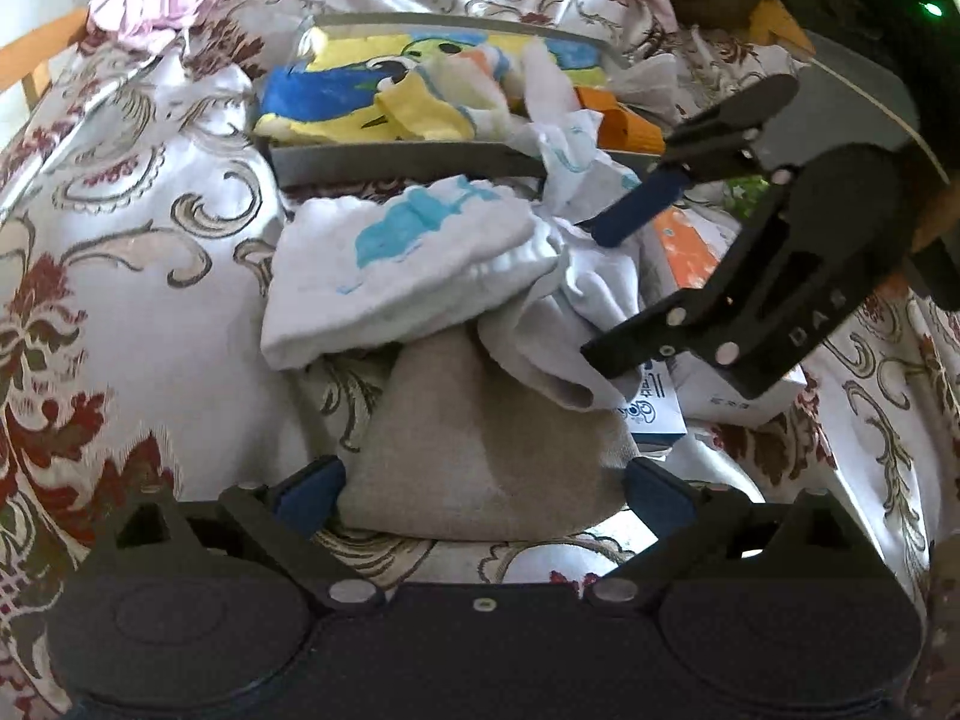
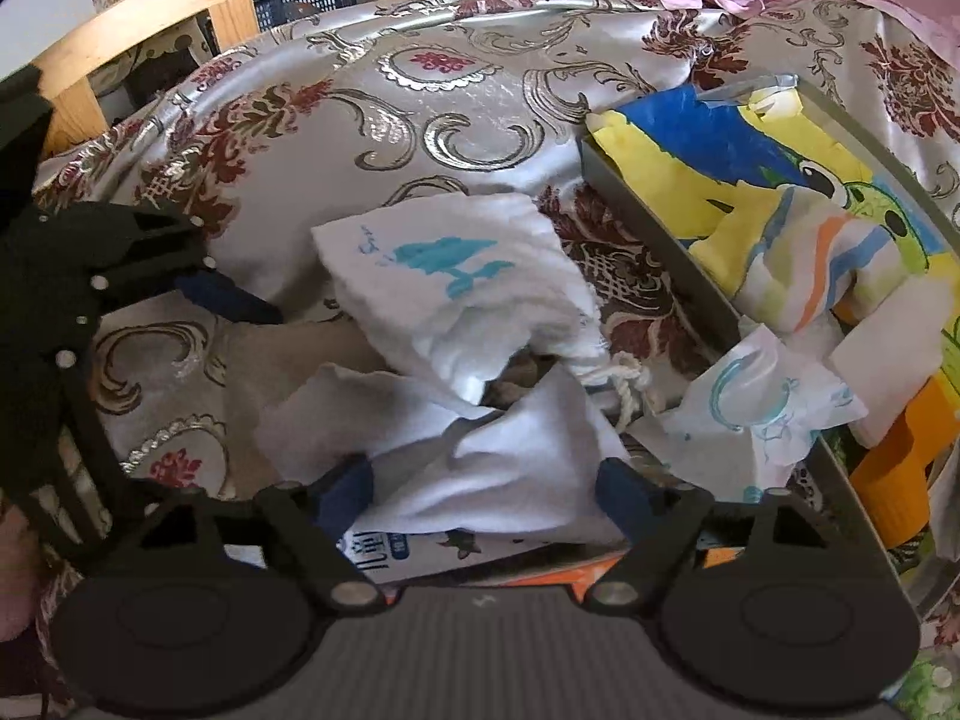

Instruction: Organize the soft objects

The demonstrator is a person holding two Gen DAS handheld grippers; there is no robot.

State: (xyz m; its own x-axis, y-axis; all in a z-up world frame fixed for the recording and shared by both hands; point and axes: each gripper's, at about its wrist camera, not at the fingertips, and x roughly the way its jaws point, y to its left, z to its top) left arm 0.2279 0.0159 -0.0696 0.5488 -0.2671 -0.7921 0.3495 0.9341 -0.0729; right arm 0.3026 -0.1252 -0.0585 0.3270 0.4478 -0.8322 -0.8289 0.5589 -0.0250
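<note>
Left gripper (image 1: 483, 495), fingers spread around a beige pouch (image 1: 480, 444), and right gripper (image 2: 483, 495), fingers spread around a white cloth (image 2: 510, 468), work beside the tray's (image 1: 390, 157) near edge; overlapping layers could drag the white pouch (image 1: 396, 276) along.

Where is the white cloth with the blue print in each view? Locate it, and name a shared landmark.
Left wrist: the white cloth with the blue print lies at center, above the beige cloth.
Right wrist: it lies center, slightly above middle.
Shared landmark: the gray tray holding the yellow-and-blue cloth.
</note>
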